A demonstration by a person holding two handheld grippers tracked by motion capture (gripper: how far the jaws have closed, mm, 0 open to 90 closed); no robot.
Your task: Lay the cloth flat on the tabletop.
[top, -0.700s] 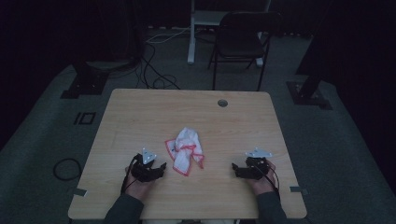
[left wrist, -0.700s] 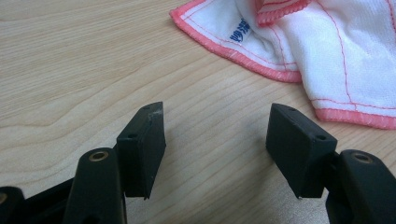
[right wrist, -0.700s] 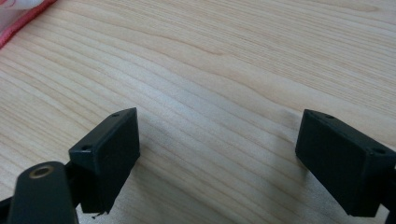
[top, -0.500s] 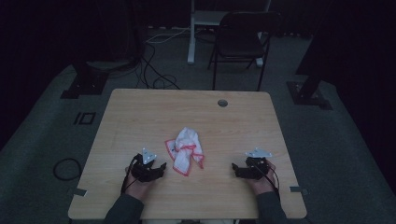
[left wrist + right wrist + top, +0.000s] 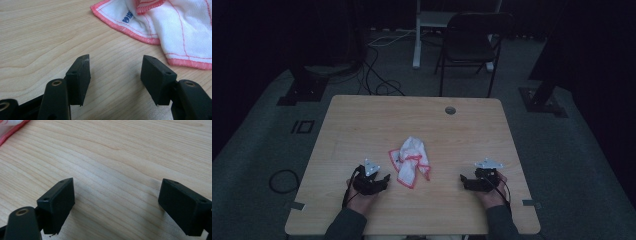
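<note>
A crumpled white cloth with red-pink stitched edges (image 5: 411, 161) lies near the middle of the wooden table (image 5: 362, 120). In the left gripper view the cloth (image 5: 175, 27) sits just beyond and to the right of the jaws, with a small blue mark near its hem. My left gripper (image 5: 384, 178) rests on the table left of the cloth, open with bare wood between its jaws (image 5: 115, 72). My right gripper (image 5: 463, 180) rests to the cloth's right, wide open over bare wood (image 5: 117, 195). A corner of the cloth (image 5: 10, 126) peeks in at the top left there.
A round cable hole (image 5: 450, 110) sits near the table's far edge. Beyond the table stand a dark chair (image 5: 472, 45) and a white desk leg (image 5: 417, 35). Cables (image 5: 377, 75) run over the grey floor at the back left.
</note>
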